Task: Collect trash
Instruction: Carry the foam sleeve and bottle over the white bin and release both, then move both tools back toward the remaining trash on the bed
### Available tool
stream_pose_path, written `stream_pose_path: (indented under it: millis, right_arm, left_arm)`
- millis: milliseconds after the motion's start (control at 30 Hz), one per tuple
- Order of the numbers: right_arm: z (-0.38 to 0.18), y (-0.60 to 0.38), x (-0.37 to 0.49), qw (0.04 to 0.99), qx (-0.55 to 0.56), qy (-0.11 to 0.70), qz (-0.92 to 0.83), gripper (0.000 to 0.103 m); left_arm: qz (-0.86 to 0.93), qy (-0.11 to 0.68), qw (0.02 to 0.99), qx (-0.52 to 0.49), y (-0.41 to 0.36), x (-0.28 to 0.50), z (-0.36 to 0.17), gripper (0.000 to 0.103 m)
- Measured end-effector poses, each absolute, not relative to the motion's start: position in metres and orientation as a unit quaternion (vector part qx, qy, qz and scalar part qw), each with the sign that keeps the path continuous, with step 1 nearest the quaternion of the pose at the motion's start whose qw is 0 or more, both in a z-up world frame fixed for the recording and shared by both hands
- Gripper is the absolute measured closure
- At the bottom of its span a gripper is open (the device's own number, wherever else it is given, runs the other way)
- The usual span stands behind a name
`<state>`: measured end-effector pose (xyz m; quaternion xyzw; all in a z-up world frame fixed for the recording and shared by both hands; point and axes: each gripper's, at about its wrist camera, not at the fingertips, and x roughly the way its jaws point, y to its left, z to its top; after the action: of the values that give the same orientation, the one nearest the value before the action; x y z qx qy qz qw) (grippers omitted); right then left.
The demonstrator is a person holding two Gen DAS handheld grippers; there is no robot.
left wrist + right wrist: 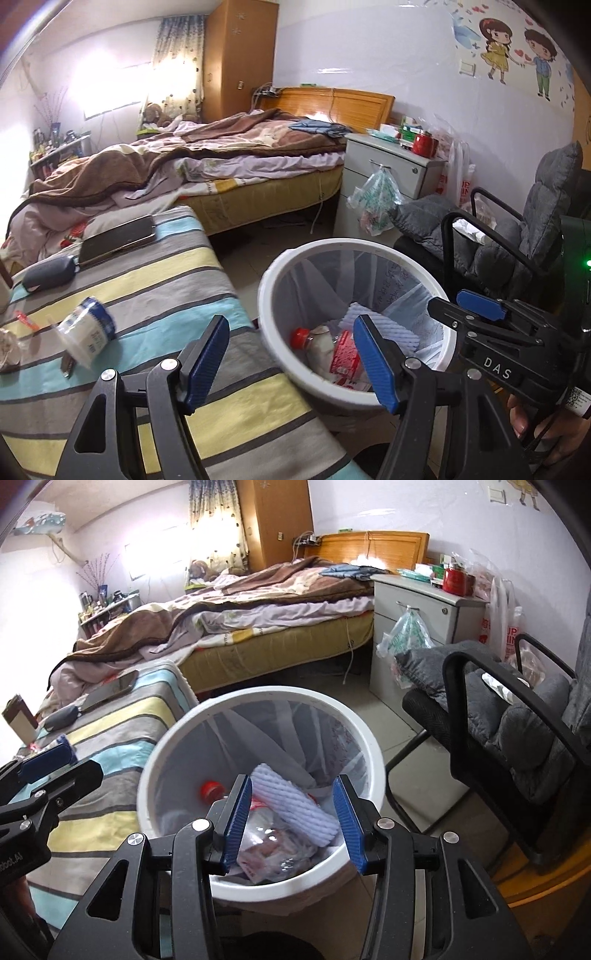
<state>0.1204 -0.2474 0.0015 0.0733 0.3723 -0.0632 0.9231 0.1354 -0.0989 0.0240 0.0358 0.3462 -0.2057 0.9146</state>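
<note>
Trash already fills part of the white bin (373, 760) standing on the floor beside the striped tabletop (159, 288): a clear plastic bottle with a red cap (211, 789), a white ribbed foam sheet (295, 805) and some crumpled wrapping lie in its liner. The right tool (291, 819) hangs over the bin's mouth with its blue pads apart and nothing between them, so whatever it carried seems to be delivered. The left tool (291, 365) also stands open and empty, over the tabletop's edge with the bin at about 2 o'clock from it. What is left, I judge, sits at 9 o'clock in the left wrist view: a white cup with a blue band (86, 328) tipped on its side, small red scraps (26, 320) and something pale at the frame's edge, too cut off to name. The phone (118, 238) and grey pouch (50, 273) farther back look like belongings, not trash.
</note>
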Motion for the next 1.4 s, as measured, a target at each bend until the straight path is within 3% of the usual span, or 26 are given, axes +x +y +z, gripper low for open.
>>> stream_pose_path:
  millis: [800, 1400]
  right_arm:
    - [0.015, -0.157, 0.115, 0.937, 0.042, 0.346, 0.019, 0.055]
    - [0.007, -0.065, 0.135, 0.925, 0.018, 0.363, 0.111, 0.055]
  left_arm:
    - [-0.088, 0.32, 0.943, 0.007, 0.026, 0.094, 0.037, 0.034]
    - [0.019, 0.338, 0.94, -0.04, 0.165, 0.085, 0.015, 0.034]
